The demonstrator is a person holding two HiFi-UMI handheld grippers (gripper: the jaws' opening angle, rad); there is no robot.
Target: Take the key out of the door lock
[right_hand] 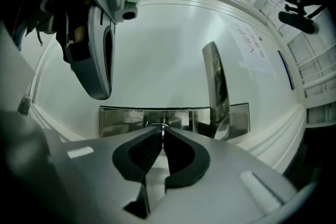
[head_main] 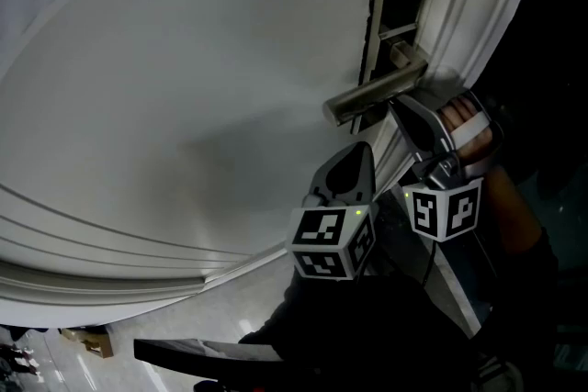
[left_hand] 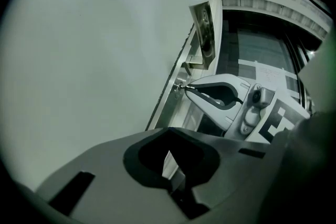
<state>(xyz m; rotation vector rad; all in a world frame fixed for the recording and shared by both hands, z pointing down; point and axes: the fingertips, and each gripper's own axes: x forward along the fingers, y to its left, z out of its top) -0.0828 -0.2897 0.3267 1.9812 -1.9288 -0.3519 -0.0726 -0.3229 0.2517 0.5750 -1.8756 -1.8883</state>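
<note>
On the white door (head_main: 184,87), a metal lock plate (right_hand: 123,119) carries a lever handle (head_main: 372,95). My right gripper (right_hand: 160,129) is shut on the small key (right_hand: 157,125), which sticks out of the plate beside the handle (right_hand: 215,86). In the left gripper view its fingertips (left_hand: 188,87) pinch the key (left_hand: 180,85) against the plate's edge. The head view shows the right gripper (head_main: 397,106) reaching under the handle, where the key is hidden. My left gripper (head_main: 361,150) hangs shut and empty just short of the door, below the handle, its jaws (left_hand: 169,134) together.
The door frame's moulded edge (head_main: 478,5) runs right of the lock. A hand and dark sleeve (head_main: 469,128) hold the right gripper. Floor tiles (head_main: 184,326) lie below the door, and a paper notice (right_hand: 252,44) is stuck on it.
</note>
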